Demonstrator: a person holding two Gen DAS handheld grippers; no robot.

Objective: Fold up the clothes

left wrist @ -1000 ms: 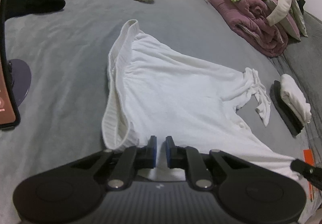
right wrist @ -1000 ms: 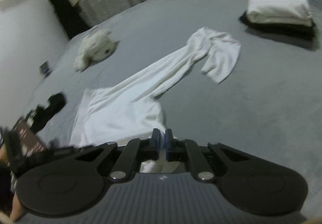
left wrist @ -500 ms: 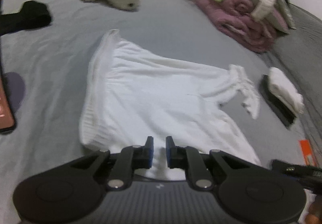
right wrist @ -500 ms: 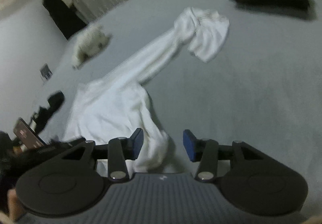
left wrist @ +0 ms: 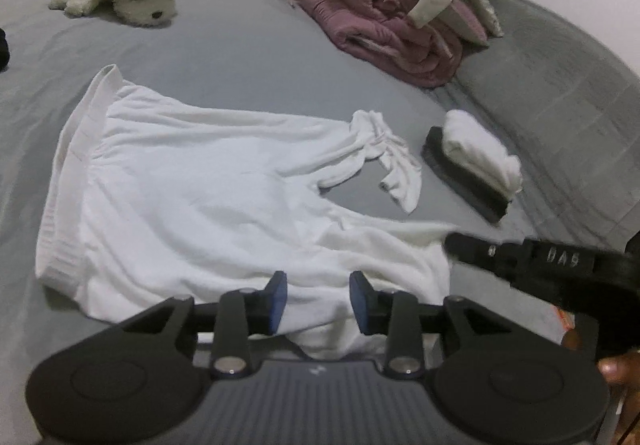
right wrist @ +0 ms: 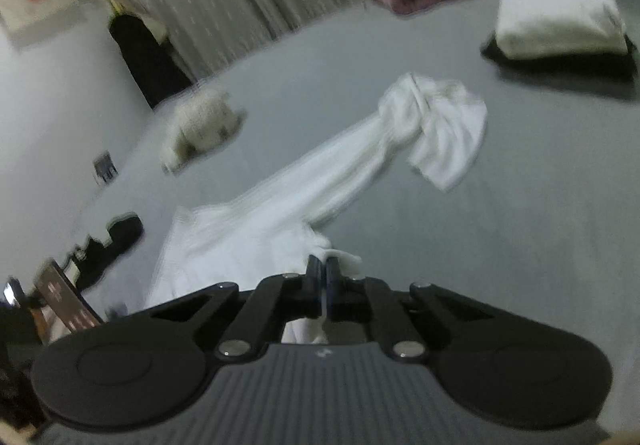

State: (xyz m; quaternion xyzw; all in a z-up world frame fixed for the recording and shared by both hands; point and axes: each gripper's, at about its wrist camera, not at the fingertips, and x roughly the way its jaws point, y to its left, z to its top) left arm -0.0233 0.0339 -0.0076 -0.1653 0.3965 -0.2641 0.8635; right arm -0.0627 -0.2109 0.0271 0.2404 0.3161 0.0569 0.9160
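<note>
Right wrist: right gripper [right wrist: 321, 272] pinching soft white garment [right wrist: 248, 233] (crumpled hem).

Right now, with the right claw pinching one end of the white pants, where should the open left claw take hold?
Judging by the pose, grip the pants at the ribbed waistband, from its outer side, pads across the band. It lies flat as a thick, straight edge, while the far leg is bunched.

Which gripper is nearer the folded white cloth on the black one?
Right. The right gripper pinches the white garment on the folded white cloth side; the left gripper sits farther away.
</note>
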